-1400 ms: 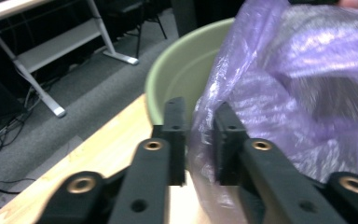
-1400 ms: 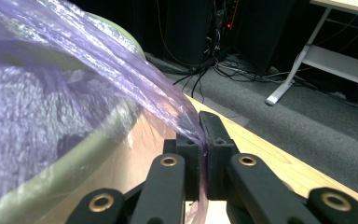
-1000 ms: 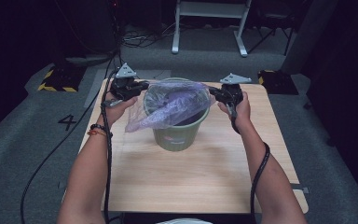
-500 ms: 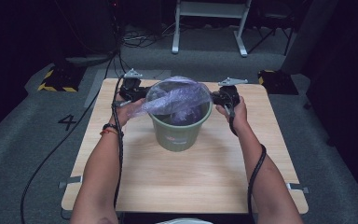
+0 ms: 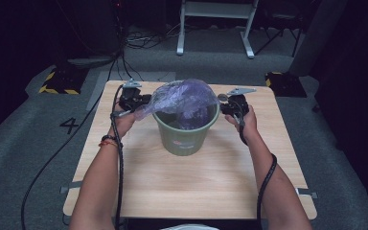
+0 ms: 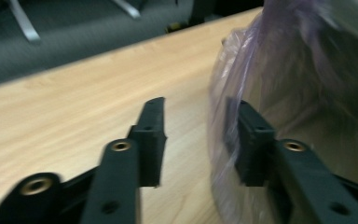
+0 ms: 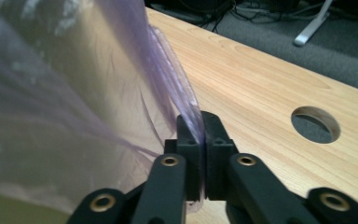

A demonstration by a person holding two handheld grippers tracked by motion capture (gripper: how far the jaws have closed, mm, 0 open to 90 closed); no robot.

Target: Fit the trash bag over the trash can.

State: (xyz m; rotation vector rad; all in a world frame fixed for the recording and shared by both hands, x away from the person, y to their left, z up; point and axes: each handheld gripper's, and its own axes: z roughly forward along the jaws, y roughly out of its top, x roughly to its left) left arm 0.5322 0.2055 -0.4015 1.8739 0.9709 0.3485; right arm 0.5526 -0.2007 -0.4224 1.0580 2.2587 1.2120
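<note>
A green bucket point(image 5: 187, 136) stands at the middle of the wooden table point(image 5: 182, 187). A thin purple plastic bag point(image 5: 184, 98) billows over its mouth and hangs down inside. My left gripper point(image 5: 141, 103) is at the bucket's left rim; its jaws have just been opening and stand apart point(image 6: 195, 112). The bag's film point(image 6: 307, 70) drapes over one finger point(image 6: 254, 140) without being pinched. At the right rim my right gripper point(image 5: 223, 106) is shut point(image 7: 198, 123) on the bag's edge point(image 7: 98, 93), which runs up between its pads.
A round hole point(image 7: 316, 123) is cut in the tabletop beyond my right gripper. Cables trail from both grippers along the person's forearms. Grey carpet surrounds the table, with a white metal frame point(image 5: 215, 28) and black-and-yellow floor blocks point(image 5: 57, 81) at the back.
Both hands have sunk beside the bucket, and the bag has come down with them, settling lower over the bucket's mouth.
</note>
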